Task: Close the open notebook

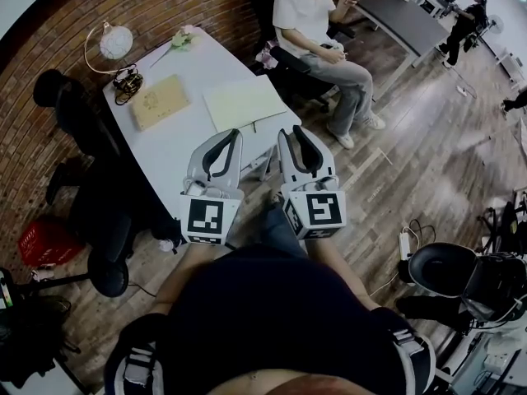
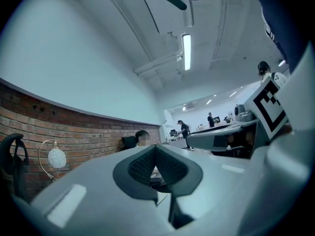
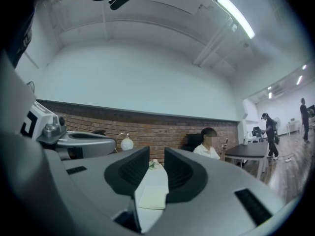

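Observation:
The open notebook (image 1: 244, 103) lies flat with pale pages up on the white table (image 1: 177, 151), towards its right edge. Both grippers are held level side by side, short of the table's near end and pointing at it. My left gripper (image 1: 232, 133) is shut, its pads meeting at the tip (image 2: 155, 149) with nothing between them. My right gripper (image 1: 290, 131) is open with an empty gap (image 3: 156, 157). Through that gap the notebook (image 3: 152, 198) shows ahead on the table, well clear of the fingers.
A tan closed book (image 1: 159, 101), a globe lamp (image 1: 115, 44) and a flower (image 1: 181, 39) sit on the table's far part. A person in a white shirt (image 1: 317, 31) sits just right of it. Black chairs (image 1: 86, 118) and a red basket (image 1: 45, 241) stand to the left.

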{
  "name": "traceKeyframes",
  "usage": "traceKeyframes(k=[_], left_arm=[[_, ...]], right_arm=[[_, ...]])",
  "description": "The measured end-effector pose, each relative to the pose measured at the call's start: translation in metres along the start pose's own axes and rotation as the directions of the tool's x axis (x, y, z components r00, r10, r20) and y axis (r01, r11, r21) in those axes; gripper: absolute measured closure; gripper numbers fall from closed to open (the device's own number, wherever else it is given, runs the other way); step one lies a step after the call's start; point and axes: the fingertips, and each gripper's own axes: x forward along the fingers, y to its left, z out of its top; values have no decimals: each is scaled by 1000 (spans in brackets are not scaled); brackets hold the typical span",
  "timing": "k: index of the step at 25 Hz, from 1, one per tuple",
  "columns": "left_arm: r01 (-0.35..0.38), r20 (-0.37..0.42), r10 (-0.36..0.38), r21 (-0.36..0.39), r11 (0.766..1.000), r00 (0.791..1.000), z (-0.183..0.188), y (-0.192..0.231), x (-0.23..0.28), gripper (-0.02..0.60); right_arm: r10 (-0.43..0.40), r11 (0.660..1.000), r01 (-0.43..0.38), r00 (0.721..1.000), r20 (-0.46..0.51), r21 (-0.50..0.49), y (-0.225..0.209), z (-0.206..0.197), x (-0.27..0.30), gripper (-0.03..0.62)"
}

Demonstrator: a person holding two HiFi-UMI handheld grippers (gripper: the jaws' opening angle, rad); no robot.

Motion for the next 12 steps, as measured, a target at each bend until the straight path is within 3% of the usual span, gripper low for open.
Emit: traceKeyframes(k=[12], left_arm=[[-47, 22, 47, -11, 999, 999, -2, 33, 110, 575]], right_arm=[[52, 999, -52, 999, 13, -12, -72, 5, 96, 508]])
